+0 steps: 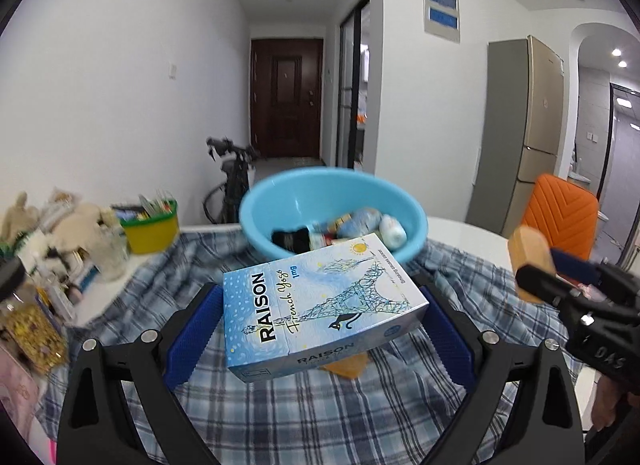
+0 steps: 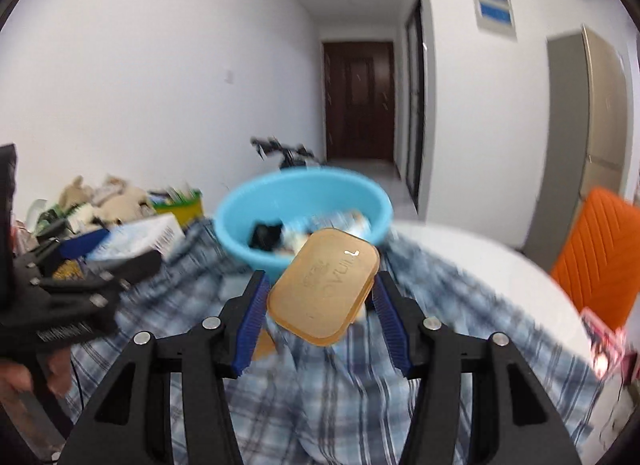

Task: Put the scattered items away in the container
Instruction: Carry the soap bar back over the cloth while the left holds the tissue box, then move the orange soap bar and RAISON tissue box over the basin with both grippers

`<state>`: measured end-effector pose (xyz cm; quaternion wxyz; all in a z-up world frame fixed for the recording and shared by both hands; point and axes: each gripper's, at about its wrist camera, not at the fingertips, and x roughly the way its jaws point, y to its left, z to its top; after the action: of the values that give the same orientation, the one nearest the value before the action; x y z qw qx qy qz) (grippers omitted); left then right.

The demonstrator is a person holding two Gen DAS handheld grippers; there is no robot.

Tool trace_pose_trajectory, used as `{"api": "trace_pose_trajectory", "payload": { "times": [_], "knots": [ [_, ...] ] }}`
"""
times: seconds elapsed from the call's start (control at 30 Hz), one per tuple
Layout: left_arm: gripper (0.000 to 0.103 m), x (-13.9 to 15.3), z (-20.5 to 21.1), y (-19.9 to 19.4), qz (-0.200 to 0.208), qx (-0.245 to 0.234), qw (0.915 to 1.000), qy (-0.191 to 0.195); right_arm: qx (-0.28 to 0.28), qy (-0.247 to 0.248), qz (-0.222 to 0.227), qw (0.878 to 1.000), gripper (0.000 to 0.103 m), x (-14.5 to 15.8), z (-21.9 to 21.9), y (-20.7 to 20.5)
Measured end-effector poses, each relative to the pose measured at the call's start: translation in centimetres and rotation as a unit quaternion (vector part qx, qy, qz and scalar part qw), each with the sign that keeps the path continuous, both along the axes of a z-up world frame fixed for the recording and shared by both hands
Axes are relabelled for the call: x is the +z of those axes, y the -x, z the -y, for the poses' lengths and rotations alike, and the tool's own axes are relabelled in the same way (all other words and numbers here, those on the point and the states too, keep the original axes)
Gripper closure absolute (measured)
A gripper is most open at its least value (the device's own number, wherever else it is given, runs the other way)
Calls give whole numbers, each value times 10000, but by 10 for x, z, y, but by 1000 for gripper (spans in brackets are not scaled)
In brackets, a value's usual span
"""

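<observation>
My left gripper [image 1: 320, 309] is shut on a blue "RAISON" box [image 1: 316, 305], held above the plaid cloth just short of the blue basin [image 1: 332, 193]. The basin holds several small items, among them a black piece and white rolls. My right gripper [image 2: 320, 293] is shut on a tan rounded tin [image 2: 324, 285], lifted in front of the same basin [image 2: 300, 201]. In the left wrist view the right gripper [image 1: 532, 269] and its tin [image 1: 528, 249] appear at the right edge. The left gripper [image 2: 96, 253] with the box [image 2: 140, 241] shows at the left of the right wrist view.
A blue plaid cloth [image 1: 320, 417] covers the white round table [image 2: 480, 265]. An orange flat piece [image 1: 348, 365] lies on the cloth under the box. Plush toys [image 1: 80, 221], a yellow tub [image 1: 152, 229] and jars crowd the left side. An orange chair [image 1: 560, 217] stands at the right.
</observation>
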<state>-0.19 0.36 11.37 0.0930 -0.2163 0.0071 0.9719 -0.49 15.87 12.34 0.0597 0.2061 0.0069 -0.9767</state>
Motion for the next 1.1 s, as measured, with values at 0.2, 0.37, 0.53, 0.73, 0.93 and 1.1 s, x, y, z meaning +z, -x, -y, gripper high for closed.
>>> {"api": "trace_pose_trajectory", "payload": {
  "times": [0.2, 0.37, 0.53, 0.73, 0.93, 1.1],
  "knots": [
    [5, 12, 17, -11, -190, 153, 9997, -89, 226, -1, -252, 9994, 51, 15, 18, -9],
    [5, 14, 21, -16, -253, 133, 9996, -35, 275, -12, -210, 9994, 51, 13, 24, -11],
    [5, 13, 16, -8, -254, 42, 9996, 99, 260, -23, -170, 9995, 51, 14, 22, -2],
    [5, 12, 15, 38, -270, -138, 9992, -275, 243, -48, -208, 9995, 51, 28, 15, 24],
    [5, 19, 1, 95, -623, -152, 9979, -53, 380, -112, 95, 9992, 51, 35, 14, 75],
    [5, 24, -3, 159, -639, -179, 9975, -233, 372, -139, 24, 9992, 51, 46, 8, 129]
  ]
}}
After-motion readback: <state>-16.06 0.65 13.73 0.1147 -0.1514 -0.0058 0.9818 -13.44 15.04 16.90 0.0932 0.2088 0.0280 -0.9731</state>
